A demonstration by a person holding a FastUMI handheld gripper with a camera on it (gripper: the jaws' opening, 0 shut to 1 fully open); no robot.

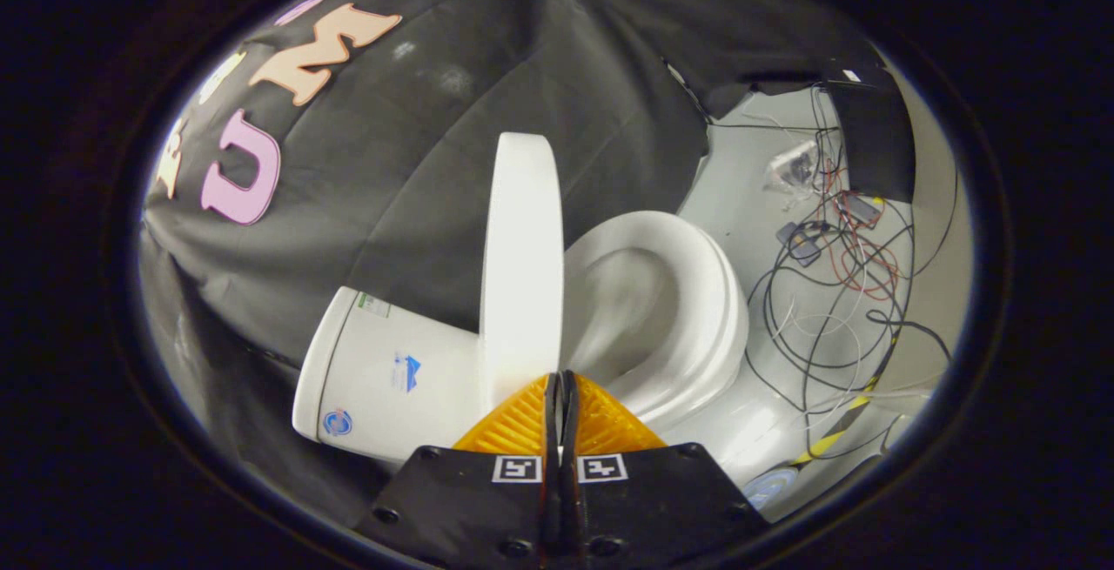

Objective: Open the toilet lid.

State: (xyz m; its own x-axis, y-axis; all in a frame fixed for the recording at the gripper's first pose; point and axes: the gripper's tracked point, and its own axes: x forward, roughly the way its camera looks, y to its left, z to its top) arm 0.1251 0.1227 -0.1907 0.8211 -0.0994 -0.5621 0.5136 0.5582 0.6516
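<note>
Standing raised on edge, the toilet lid was seen just ahead of the gripper, its thin white rim turned towards the camera. The lid was taken as the landmark. On one side of it the open seat and the bowl were shown, the seat ring lying clear of the lid. On the other side of the lid the white tank was seen, with small stickers on its wall. The two orange fingers were pressed together, with only a dark slit left between them, and nothing was held. Their tips were placed at the base of the lid, near where it met the seat; whether the tips actually touched the lid could not be told, since the lens bent that part strongly. Beyond the seat, well away from the lid, a tangle of black and red cables was spread over the pale floor, with a few small devices among them. Behind the lid the black cloth wall was hung in folds.
</note>
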